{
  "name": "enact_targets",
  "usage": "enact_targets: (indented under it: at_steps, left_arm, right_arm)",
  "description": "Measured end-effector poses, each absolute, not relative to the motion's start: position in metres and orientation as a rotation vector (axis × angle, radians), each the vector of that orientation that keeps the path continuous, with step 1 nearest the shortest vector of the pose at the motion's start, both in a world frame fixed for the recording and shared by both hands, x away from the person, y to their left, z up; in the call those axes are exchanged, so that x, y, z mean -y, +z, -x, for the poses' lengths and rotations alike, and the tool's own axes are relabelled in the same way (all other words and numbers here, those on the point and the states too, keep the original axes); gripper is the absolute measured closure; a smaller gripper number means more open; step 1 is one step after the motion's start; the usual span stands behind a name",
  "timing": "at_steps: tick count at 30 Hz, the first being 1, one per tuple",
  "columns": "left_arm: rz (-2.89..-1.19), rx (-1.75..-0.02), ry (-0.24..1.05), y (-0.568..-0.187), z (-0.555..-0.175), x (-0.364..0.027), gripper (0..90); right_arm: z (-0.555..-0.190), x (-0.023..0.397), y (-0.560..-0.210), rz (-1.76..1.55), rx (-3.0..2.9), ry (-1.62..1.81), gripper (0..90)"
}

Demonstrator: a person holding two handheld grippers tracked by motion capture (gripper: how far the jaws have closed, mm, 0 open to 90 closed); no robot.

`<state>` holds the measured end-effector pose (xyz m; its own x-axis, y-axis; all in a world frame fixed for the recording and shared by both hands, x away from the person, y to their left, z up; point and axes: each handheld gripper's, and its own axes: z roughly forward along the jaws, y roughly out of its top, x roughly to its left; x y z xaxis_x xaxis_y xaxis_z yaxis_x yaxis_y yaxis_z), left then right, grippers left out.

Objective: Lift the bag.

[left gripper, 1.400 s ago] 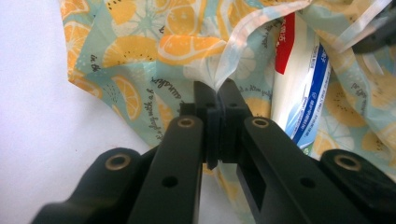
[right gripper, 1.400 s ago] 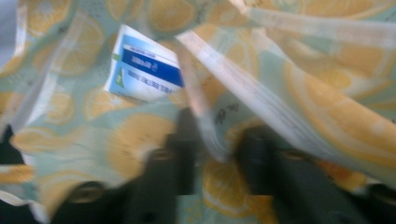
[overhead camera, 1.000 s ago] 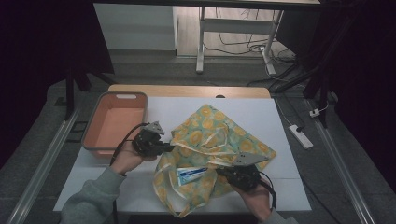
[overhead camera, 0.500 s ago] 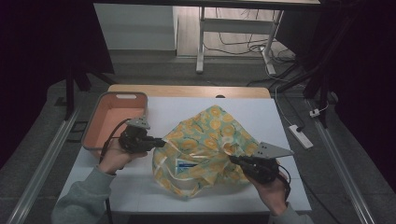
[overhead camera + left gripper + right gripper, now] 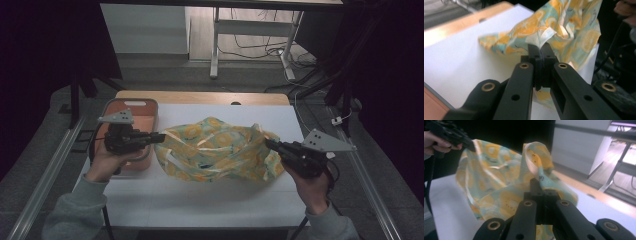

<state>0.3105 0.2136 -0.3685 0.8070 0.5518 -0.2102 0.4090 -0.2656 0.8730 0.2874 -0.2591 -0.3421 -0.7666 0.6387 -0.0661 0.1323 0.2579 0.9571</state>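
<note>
Both the left gripper [image 5: 161, 136] and right gripper [image 5: 268, 144] clamp opposite edges of a citrus-print cloth [image 5: 217, 150], stretching it apart above the table [image 5: 200, 200] to spread it.

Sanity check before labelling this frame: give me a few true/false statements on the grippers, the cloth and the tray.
1. The left gripper is clamped on an edge of the patterned cloth. True.
2. The right gripper hangs open, apart from the cloth. False: its jaws are shut on the cloth's opposite edge.
3. The cloth lies flat and folded on the table. False: it is bunched and held up between the two grippers.
4. The orange tray sits at the table's left side. True.
5. The cloth is inside the tray. False: it is beside it, over the white surface.
</note>
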Motion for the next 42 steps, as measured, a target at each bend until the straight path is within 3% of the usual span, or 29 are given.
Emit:
enact_targets:
  at_steps: [14, 17, 22, 29, 39, 41, 42]
  left_arm:
    - [-1.674, -0.612, 0.244, -0.302, -0.301, -0.234, 88.8]
    - [-1.672, -0.618, 0.244, -0.303, -0.305, -0.226, 88.8]
    - [-1.796, -0.705, 0.237, -0.336, -0.326, -0.203, 88.7]
    - [-1.821, -0.813, 0.163, -0.380, -0.355, -0.196, 88.7]
    - [-1.938, -0.901, 0.147, -0.420, -0.376, -0.176, 87.4]
    - [-1.936, -0.902, 0.177, -0.420, -0.374, -0.176, 77.9]
    - [-1.928, -0.905, 0.199, -0.419, -0.372, -0.176, 65.4]
  right_arm:
    - [-0.315, 0.273, -0.269, -0.665, -1.885, 1.591, 89.5]
    - [-0.323, 0.275, -0.269, -0.698, -1.874, 1.584, 89.5]
    - [-0.351, 0.272, -0.305, -0.799, -2.006, 1.475, 89.4]
    - [-0.389, 0.275, -0.369, -0.977, -2.116, 1.397, 89.4]
    - [-0.414, 0.264, -0.425, -1.062, -2.260, 1.319, 88.9]
    - [-0.413, 0.263, -0.426, -1.040, -2.271, 1.329, 86.0]
    - [-0.412, 0.263, -0.424, -1.026, -2.269, 1.343, 79.1]
